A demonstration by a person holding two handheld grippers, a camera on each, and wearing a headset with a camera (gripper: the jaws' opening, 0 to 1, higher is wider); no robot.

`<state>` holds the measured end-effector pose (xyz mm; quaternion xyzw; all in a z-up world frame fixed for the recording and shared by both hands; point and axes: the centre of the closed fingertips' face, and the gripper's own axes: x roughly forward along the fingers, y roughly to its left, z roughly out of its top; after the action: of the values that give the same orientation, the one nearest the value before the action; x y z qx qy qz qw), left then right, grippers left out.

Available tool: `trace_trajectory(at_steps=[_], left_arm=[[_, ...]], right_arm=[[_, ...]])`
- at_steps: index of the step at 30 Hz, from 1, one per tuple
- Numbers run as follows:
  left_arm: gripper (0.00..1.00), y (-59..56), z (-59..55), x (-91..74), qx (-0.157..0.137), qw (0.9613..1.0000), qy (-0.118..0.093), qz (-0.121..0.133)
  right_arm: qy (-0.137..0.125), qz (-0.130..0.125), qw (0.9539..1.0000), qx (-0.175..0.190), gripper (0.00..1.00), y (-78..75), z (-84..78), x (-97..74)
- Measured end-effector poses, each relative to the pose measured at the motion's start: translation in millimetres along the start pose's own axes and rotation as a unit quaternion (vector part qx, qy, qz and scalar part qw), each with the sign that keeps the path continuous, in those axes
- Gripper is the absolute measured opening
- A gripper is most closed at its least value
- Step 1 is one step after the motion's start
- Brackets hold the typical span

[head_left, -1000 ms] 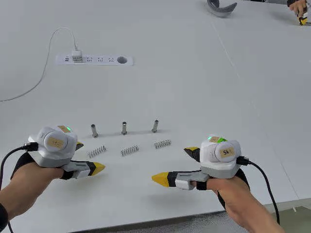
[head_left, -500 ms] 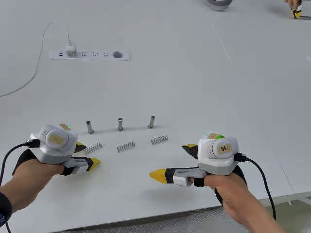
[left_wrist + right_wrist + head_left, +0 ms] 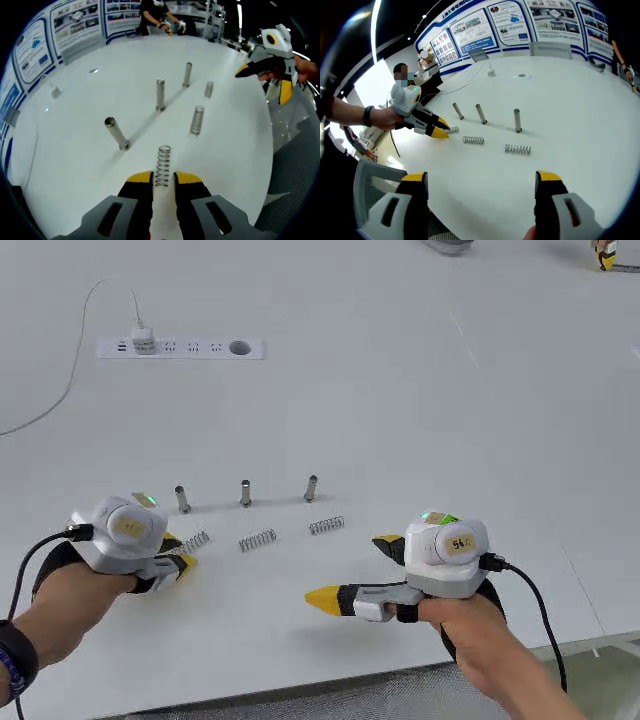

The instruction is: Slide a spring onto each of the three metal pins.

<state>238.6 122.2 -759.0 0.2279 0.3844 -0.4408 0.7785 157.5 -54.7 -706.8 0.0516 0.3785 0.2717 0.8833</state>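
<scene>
White tabletop [image 3: 400, 420]: three short upright steel pins [image 3: 245, 493] in a row, small steel coil springs [image 3: 257, 539] lying beside them. Left gripper [image 3: 163, 177] fingers narrow, straddling leftmost spring [image 3: 163, 160] end; grip unclear. Right gripper [image 3: 481, 177] fingers wide, holding nothing.

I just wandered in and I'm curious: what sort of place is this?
Probably a lab or demonstration hall: a wide white workbench, posters along the wall, and a power strip lying on it.
</scene>
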Motion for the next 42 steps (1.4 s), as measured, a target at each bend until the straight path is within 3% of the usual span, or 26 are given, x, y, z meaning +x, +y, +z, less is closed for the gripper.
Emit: trace_trajectory(at_steps=[8, 16, 21, 28, 36, 42], left_arm=[[0.11, -4.1, -1.5, 0.6, 0.003, 1.0000, 0.009, -0.001], [0.11, -4.3, -11.0, -3.0, -0.026, 0.9995, 0.019, -0.002], [0.11, -8.1, -12.9, -10.0, -0.039, 0.9991, 0.014, -0.003], [0.11, -22.0, -11.2, -19.1, -0.055, 0.9985, 0.001, -0.009], [0.11, -38.5, -14.3, -26.6, -0.055, 0.9983, -0.002, -0.019], [0.11, -49.4, -7.6, -32.7, -0.042, 0.9987, -0.007, -0.027]], right_arm=[[-0.004, 0.006, 1.0000, 0.000, 0.89, 3.7, 2.4, 0.4], [-0.010, 0.007, 0.9999, 0.003, 0.88, 5.3, 6.5, -1.6], [-0.015, 0.011, 0.9998, 0.007, 0.88, 8.2, 8.8, -1.3], [-0.007, 0.021, 0.9998, 0.000, 0.87, 17.0, 3.8, 2.2], [-0.008, 0.030, 0.9995, 0.004, 0.84, 22.7, 4.5, 4.0], [-0.020, 0.043, 0.9988, 0.010, 0.80, 28.5, 10.3, 6.0]])
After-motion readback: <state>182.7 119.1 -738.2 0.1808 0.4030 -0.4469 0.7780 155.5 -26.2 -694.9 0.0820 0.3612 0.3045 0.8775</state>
